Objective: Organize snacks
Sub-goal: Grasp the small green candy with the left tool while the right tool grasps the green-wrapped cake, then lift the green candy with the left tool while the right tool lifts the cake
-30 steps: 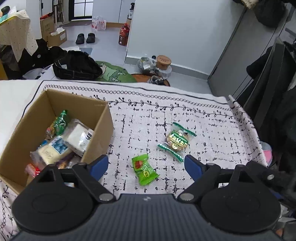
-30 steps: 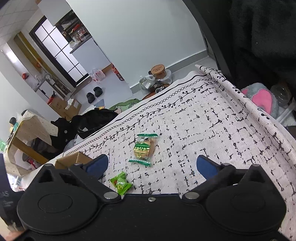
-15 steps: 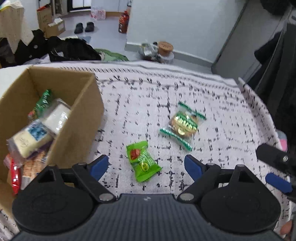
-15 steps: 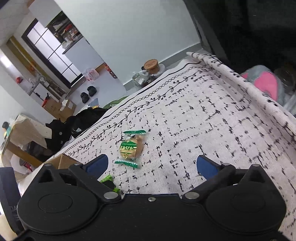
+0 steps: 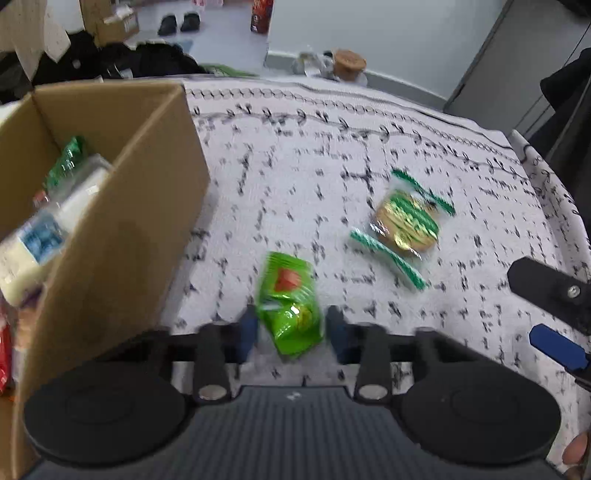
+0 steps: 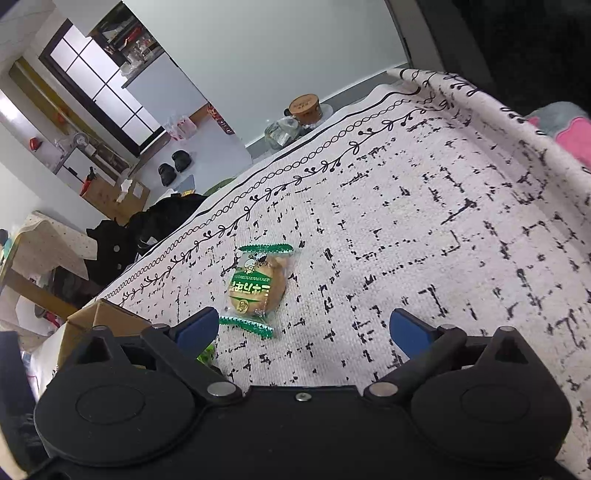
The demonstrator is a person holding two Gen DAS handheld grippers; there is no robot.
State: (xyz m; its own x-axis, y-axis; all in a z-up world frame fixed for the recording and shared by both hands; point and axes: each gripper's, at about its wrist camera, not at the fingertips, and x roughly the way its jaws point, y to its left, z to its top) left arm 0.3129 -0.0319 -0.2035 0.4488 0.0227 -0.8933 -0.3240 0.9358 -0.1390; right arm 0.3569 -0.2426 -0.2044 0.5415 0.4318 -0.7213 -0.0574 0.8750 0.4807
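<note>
In the left wrist view my left gripper [image 5: 290,332] has its blue fingers closed in against the sides of a bright green snack packet [image 5: 290,302] lying on the patterned tablecloth. A clear cake packet with green ends [image 5: 404,225] lies further right. The cardboard box [image 5: 122,229] with several snacks stands at the left. My right gripper [image 6: 301,328] is open and empty, with the cake packet [image 6: 256,286] just ahead of its left finger; it also shows at the right edge of the left wrist view [image 5: 554,343].
The tablecloth [image 6: 424,229] reaches the table's far and right edges. Beyond the table the floor holds black bags [image 5: 147,62], a bottle [image 5: 260,14] and jars [image 5: 347,62]. A pink and grey plush [image 6: 569,129] lies off the right edge.
My left gripper has moved forward and down and narrowed its fingers around the green packet. My right gripper has come lower and closer to the cake packet, still open.
</note>
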